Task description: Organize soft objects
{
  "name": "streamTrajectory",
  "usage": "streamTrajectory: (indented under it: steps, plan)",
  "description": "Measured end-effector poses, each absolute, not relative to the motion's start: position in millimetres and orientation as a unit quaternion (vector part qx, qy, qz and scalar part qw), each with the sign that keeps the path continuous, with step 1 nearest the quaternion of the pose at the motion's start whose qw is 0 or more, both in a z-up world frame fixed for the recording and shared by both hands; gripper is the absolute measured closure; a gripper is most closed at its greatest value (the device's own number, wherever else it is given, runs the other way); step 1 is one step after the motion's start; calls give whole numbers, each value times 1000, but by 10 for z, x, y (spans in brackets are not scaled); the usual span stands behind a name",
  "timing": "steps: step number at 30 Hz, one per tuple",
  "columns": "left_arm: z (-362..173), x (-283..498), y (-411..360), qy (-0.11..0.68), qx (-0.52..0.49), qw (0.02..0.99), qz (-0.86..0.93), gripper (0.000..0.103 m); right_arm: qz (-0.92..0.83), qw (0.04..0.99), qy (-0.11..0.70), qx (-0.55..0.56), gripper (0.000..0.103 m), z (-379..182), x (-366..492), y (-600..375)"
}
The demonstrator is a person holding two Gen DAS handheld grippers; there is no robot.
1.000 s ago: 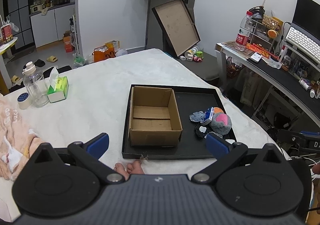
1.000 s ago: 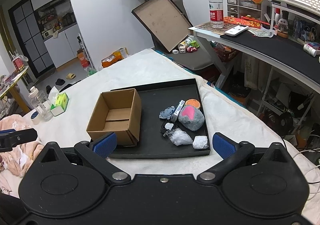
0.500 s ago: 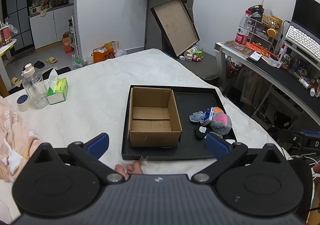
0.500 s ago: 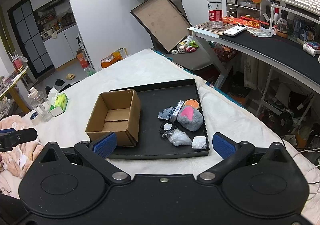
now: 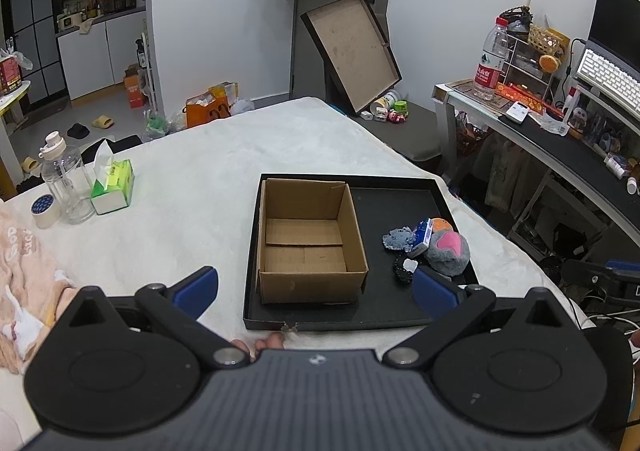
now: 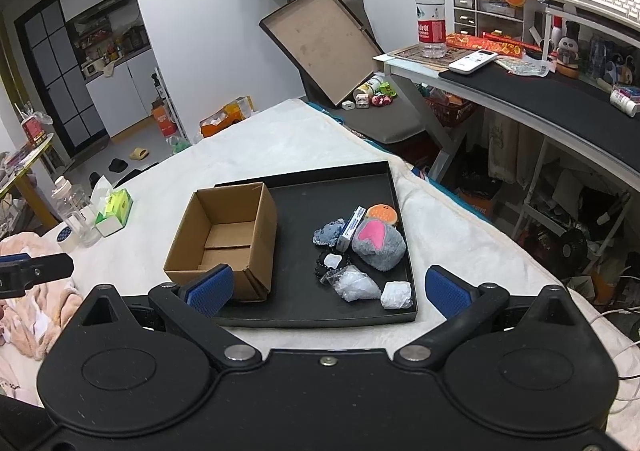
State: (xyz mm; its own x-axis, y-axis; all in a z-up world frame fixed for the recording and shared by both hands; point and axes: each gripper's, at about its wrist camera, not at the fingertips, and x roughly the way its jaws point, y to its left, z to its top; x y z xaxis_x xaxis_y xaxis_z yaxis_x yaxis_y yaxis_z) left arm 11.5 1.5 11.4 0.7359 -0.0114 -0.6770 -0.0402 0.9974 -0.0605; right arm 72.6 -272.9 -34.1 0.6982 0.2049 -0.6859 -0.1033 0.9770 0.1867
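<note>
A black tray (image 5: 400,187) (image 6: 352,179) lies on the white bed. An empty open cardboard box (image 5: 308,239) (image 6: 224,235) stands in its left half. On its right lie small items: a grey plush with a pink heart (image 5: 448,251) (image 6: 378,243), an orange round plush (image 6: 382,214), a blue-grey fuzzy piece (image 5: 396,239) (image 6: 328,233), a small blue-white pack (image 6: 352,227), a clear plastic bag (image 6: 354,283) and a white lump (image 6: 396,295). My left gripper (image 5: 316,291) is open and empty, near the tray's front edge. My right gripper (image 6: 328,289) is open and empty, above the front edge.
A clear bottle (image 5: 66,179), a green tissue pack (image 5: 114,187) and a tape roll (image 5: 44,207) stand at the bed's left. A pink cloth (image 5: 24,263) lies at the near left. A cluttered desk (image 6: 540,91) stands to the right. A tilted board (image 5: 352,51) leans behind the bed.
Both views have shifted only slightly; the tray and its items have not moved. Both grippers have stayed open.
</note>
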Motion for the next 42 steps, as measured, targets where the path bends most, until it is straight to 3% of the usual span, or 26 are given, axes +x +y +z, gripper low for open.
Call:
streamTrajectory:
  steps: [42]
  plan:
    - [-758,1239,154,442,-56,895,23,3,59,896,431,90,0,-1243,1606,-3072]
